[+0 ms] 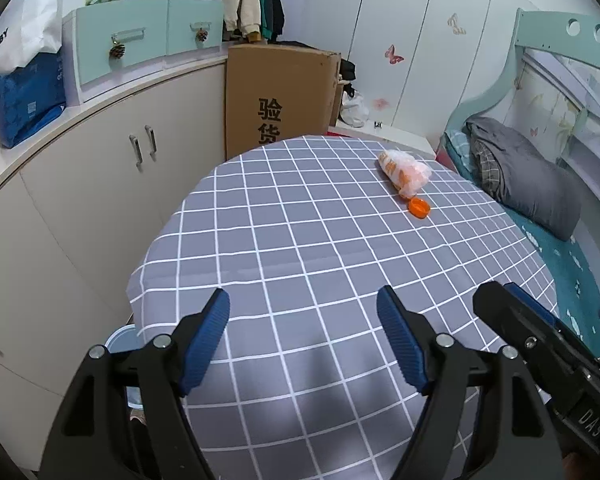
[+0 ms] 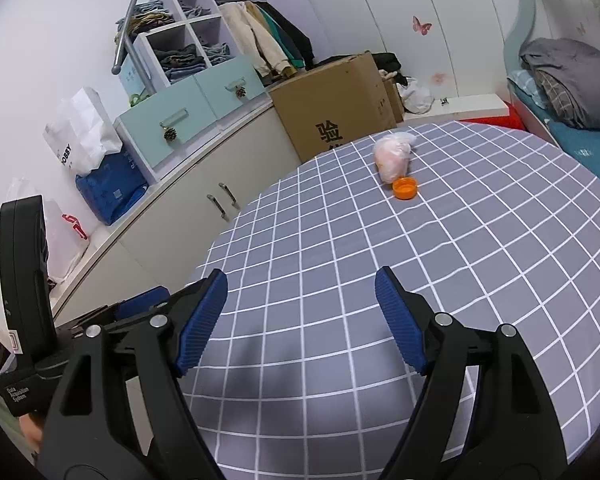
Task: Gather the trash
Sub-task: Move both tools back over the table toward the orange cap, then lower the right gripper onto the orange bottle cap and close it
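- The left gripper [image 1: 303, 306] fills the bottom of the left wrist view with its blue-padded tongs spread wide apart and nothing between them, only grey checked cloth behind.
- The right gripper [image 2: 300, 292] sits at the bottom of the right wrist view, tongs likewise apart and empty; in the left wrist view it shows at the lower right edge [image 1: 496, 300].
- The table [image 1: 300, 240], under a grey tablecloth with white grid lines, takes up the centre of both views.
- A crumpled plastic wrapper [image 1: 405, 172], clear with orange print, lies on the cloth right of centre in the upper half of the left wrist view; in the right wrist view it is above centre [image 2: 394, 156].
- An orange bottle cap [image 1: 419, 207] lies open side up just beside the wrapper's nearer end [image 2: 405, 188].
- A cardboard box [image 1: 278, 96] stands beyond the table's far edge, beside white cabinets [image 1: 100, 184].
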{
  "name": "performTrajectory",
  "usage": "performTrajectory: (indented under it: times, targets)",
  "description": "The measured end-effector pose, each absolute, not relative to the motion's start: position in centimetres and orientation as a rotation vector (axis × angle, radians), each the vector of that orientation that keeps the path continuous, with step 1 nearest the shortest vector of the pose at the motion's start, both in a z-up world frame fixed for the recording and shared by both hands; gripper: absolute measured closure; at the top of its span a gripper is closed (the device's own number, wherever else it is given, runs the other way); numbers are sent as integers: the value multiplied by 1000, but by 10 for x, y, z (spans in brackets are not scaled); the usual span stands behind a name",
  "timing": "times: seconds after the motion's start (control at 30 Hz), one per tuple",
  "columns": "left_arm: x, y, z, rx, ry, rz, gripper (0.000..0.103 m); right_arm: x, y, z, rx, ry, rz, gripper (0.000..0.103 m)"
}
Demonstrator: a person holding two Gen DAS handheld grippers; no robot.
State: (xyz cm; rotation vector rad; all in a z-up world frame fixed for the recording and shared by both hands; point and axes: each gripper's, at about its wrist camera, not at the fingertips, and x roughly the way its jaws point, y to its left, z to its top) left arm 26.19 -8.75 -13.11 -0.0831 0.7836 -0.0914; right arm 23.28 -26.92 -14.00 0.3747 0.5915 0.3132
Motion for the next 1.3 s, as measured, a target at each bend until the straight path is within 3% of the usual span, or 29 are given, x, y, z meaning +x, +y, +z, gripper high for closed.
performTrajectory:
  times: [1.3]
  targets:
    - [354,-98,-170,13,917,-94,24,329,-276,-186,227,792,230,25]
